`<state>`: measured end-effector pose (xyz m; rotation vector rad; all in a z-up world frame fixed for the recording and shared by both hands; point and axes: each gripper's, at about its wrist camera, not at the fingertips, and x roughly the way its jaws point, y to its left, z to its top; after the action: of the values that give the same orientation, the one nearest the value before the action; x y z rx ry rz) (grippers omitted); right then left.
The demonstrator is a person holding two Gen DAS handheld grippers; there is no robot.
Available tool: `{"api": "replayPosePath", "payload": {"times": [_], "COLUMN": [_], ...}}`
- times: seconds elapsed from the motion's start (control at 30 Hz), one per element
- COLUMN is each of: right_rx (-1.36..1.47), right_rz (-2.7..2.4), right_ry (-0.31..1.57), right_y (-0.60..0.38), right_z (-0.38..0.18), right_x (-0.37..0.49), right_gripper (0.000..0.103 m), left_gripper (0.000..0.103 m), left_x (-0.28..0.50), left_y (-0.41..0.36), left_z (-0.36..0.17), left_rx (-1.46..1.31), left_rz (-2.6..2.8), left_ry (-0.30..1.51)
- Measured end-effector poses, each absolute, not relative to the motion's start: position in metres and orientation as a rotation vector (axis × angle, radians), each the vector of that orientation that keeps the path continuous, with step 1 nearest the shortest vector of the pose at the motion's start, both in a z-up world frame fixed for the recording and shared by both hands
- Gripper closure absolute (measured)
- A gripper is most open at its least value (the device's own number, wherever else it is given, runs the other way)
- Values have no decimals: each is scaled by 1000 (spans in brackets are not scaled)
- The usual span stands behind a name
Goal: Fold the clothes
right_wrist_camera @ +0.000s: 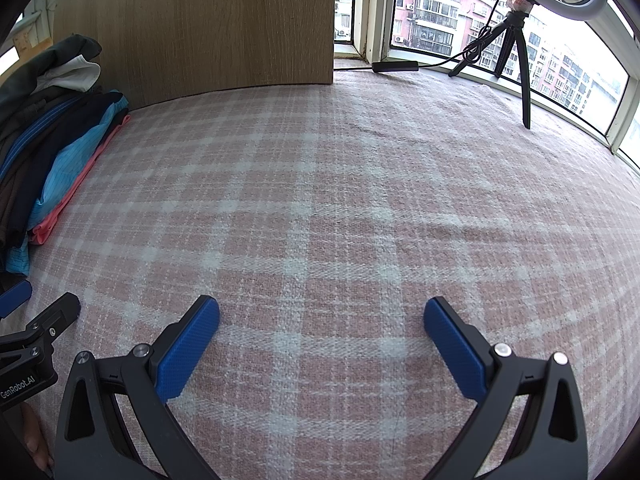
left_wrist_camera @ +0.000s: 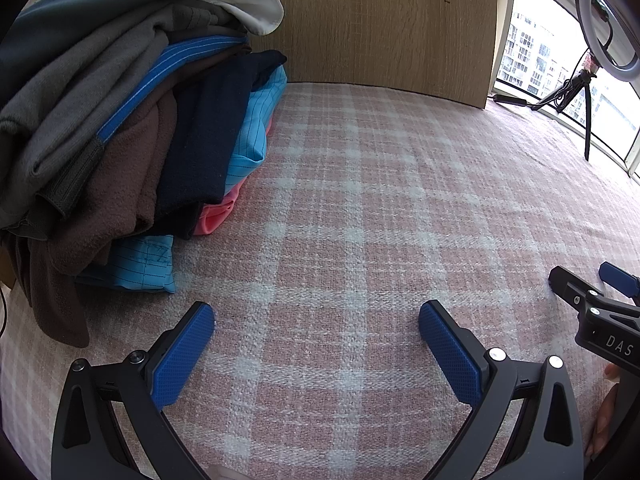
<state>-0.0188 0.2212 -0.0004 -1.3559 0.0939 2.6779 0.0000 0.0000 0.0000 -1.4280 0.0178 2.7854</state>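
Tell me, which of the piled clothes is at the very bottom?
The pink garment. It lies flat on the plaid cloth, peeking out under the light blue one; every other piece sits higher.

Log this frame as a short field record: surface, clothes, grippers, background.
surface: pink plaid cloth, bare in front of both grippers
clothes: pile at left, unsorted, several colours
left gripper: open, holds nothing
right gripper: open, holds nothing
background: wooden panel, window, ring light on tripod
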Motion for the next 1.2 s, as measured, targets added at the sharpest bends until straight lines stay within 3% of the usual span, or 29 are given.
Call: {"api": "replayPosePath", "payload": {"times": [1.2], "right_rx": [-1430], "right_rz": [2591], "right_ry": [99], "right_y": [215], "right_z": [12], "right_x": [1], "right_gripper": [0], "left_gripper": [1], "left_x": [6], "left_y": [-4], "left_z": [9], "left_rx": [-1500], "left_rz": [2711], "left_ry": [65]}}
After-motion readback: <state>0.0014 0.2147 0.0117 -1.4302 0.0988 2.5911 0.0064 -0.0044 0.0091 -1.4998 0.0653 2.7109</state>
